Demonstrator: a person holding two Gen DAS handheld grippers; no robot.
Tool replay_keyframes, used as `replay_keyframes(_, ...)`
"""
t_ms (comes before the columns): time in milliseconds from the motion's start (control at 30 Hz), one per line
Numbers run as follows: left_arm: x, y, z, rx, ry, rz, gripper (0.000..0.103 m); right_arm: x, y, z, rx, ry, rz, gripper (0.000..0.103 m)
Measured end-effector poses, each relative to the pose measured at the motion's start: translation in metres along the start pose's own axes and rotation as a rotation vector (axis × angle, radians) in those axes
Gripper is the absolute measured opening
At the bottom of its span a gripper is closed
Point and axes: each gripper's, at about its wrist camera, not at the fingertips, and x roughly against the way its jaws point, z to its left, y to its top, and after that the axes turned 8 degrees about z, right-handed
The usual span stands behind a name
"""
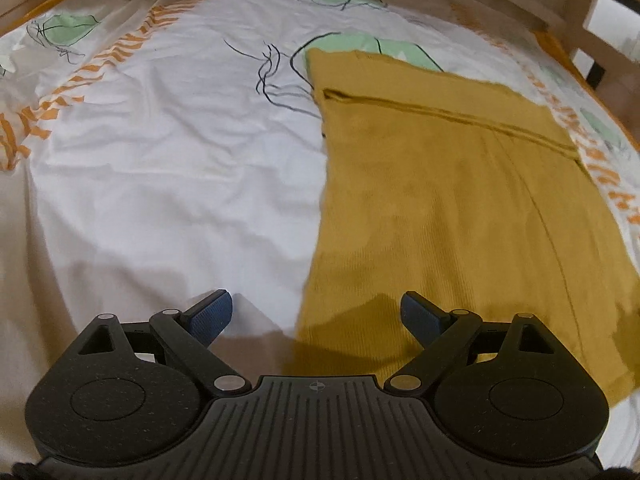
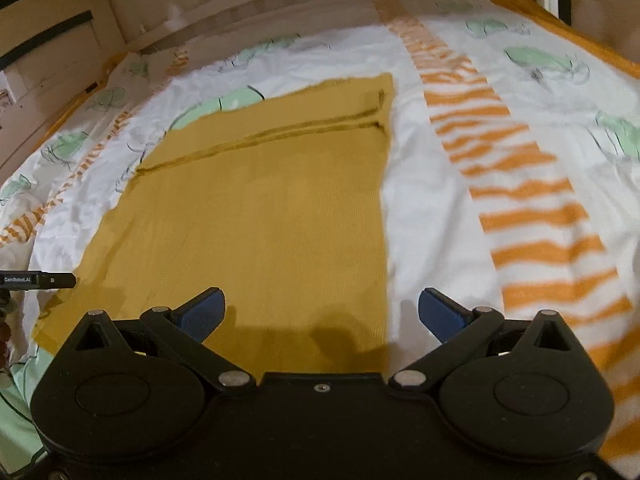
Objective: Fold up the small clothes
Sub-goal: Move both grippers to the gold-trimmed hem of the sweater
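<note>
My left hand-held gripper and right hand-held gripper hover with jaws spread, empty, over the mustard garment lying flat on the bed. I should pinch both near corners evenly before folding away.

Warm, dim indoor light is seen in both views. Gripper shadows are cast forward onto the bedsheet. Edges are bent by fisheye distortion; motion blur softens details.
</note>
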Motion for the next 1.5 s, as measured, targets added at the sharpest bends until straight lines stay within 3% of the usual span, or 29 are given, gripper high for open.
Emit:
replay_keyframes(333, 0.004, -0.018, -0.012, -0.015, 0.057, 0.020, 0.092, -0.005, -0.027, 0.001, -0.054, -0.001, 0.127, 0.103)
replay_keyframes(733, 0.000, -0.024, -0.020, 0.020, 0.094, 0.007, 0.096, -0.015, -0.028, 0.007, -0.031, -0.029, 0.178, 0.103)
replay_keyframes(1067, 0.009, -0.032, -0.012, -0.019, 0.032, 0.033, 0.095, -0.014, -0.029, 0.003, -0.053, -0.009, 0.170, 0.103)
replay_keyframes(1233, 0.016, -0.037, -0.011, -0.039, 0.004, 0.044, 0.087, -0.011, -0.029, -0.001, -0.082, 0.016, 0.162, 0.103)
replay_keyframes(1500, 0.021, -0.040, -0.006, -0.063, -0.064, 0.069, 0.059, -0.007, -0.027, -0.007, -0.118, 0.064, 0.164, 0.103)
